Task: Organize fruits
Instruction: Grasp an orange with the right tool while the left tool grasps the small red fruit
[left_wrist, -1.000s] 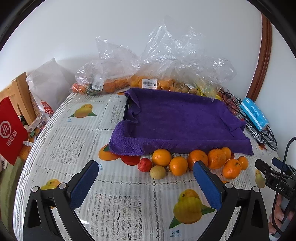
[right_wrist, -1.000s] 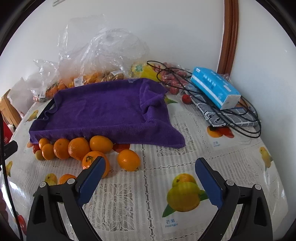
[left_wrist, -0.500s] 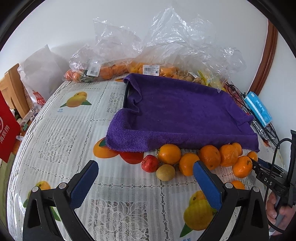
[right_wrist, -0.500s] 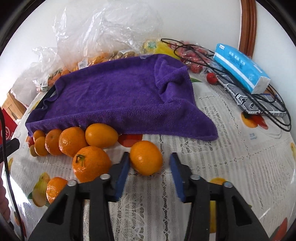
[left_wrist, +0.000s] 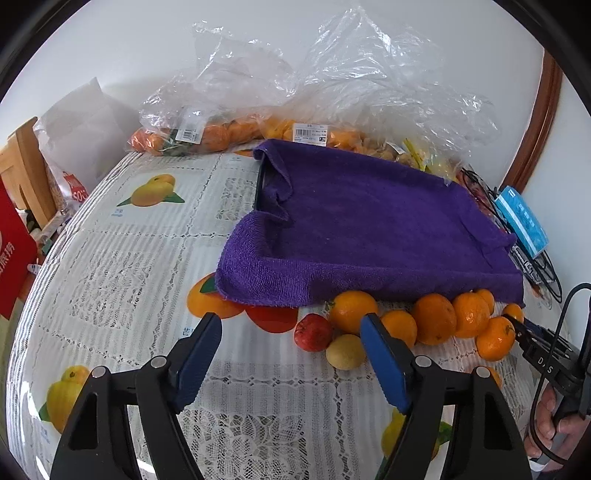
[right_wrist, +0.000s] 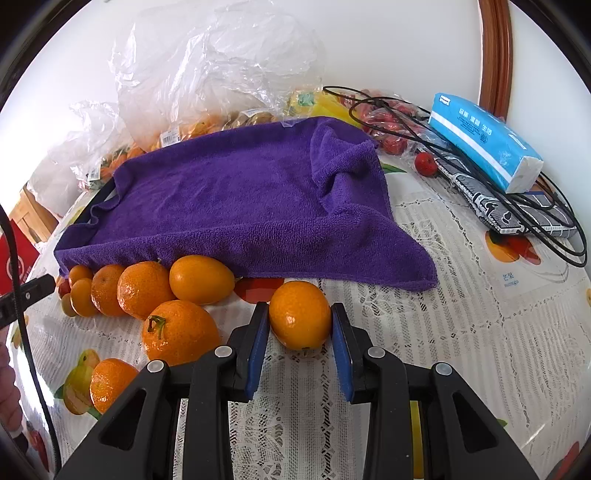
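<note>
One orange (right_wrist: 300, 314) sits on the tablecloth (right_wrist: 461, 332) just in front of the purple towel (right_wrist: 240, 199), between the pads of the right gripper (right_wrist: 299, 343), whose jaws are closing; the pads look pressed on both its sides. The left gripper (left_wrist: 291, 354) is also closing, nothing between its jaws, aimed near the red fruit (left_wrist: 313, 332) and small yellow fruit (left_wrist: 345, 351). The remaining oranges (right_wrist: 144, 284) line the towel edge. Towel-covered tray looks empty: sorting barely begun, nearly all fruit left.
</note>
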